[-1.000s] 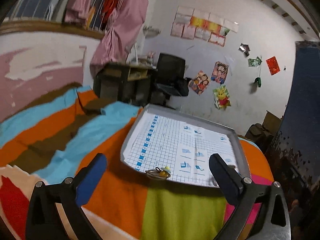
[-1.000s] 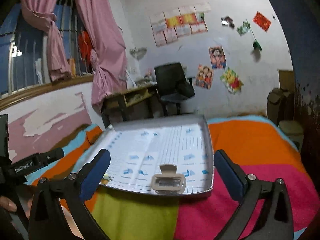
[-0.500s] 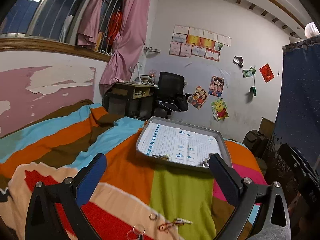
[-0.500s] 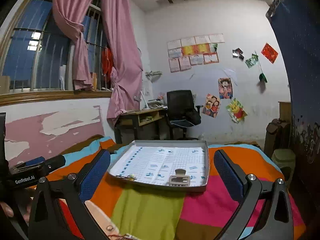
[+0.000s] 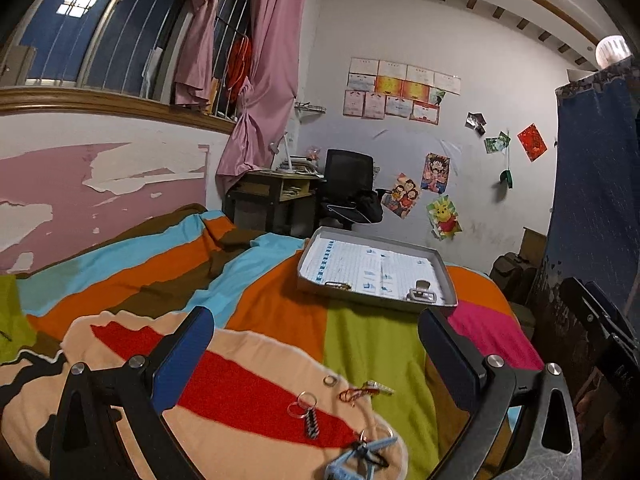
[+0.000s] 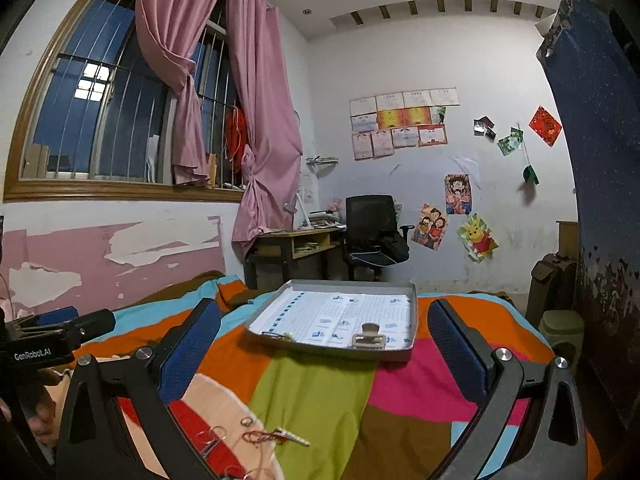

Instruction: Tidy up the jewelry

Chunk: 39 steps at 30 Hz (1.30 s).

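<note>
Both tongs, left gripper [image 5: 316,344] & right gripper [image 6: 324,344], spread wide, holding nothing. Loose jewelry on blanket [image 5: 360,344] near its front edge: small ring [image 5: 330,380], red cord charm [image 5: 362,393], keyring [image 5: 304,404]. Prob light, slippery; better pinched by the cord. Tray [image 5: 448,276] further back.

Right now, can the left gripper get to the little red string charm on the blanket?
Probably yes. The left gripper is open and empty, and the red string charm lies in the open on the blanket just ahead of it. Nothing covers it; the key rings sit beside it, apart.
</note>
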### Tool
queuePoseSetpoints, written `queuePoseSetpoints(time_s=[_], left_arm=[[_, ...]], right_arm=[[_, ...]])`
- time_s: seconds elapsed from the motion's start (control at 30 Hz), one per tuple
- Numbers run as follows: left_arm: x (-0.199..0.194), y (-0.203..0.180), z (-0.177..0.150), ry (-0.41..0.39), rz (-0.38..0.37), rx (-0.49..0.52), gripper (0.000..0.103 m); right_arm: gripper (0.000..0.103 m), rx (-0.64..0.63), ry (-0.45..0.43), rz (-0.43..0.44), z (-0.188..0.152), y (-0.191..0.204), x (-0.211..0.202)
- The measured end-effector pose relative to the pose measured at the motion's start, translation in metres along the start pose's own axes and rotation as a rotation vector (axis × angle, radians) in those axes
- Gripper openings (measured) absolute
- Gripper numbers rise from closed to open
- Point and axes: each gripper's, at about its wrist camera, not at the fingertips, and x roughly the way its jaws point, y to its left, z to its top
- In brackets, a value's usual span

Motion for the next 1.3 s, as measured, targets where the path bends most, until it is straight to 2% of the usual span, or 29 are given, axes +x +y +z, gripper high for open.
queuePoseSetpoints(time_s=[0.2,0.5,0.77,1.03,1.3], left_arm=[[-0.031,0.007,-0.017,-0.012,0.017,-0.005,0.103],[-0.055,0.018,-0.042,0.027,0.020,-0.002,0.103],[-0.060,0.020,-0.069,0.110,-0.009,-0.014,0.103],[-0.061,0.016,-0.070,0.101,-0.012,-0.004,0.103],[-0.058,0.011,-0.072,0.094,0.011,0.007,0.103]], right_arm=[[0.102,0.015,0.014,-0.001,-0.013,0.001,-0.035],[0.102,0.046,0.110,0.000,-0.041,0.008,-0.063],[0.102,0.114,0.221,-0.015,-0.065,0.006,-0.068],[0.102,0.128,0.237,-0.038,-0.073,0.007,-0.065],[0.102,0.128,0.265,-0.025,-0.075,0.011,-0.058]])
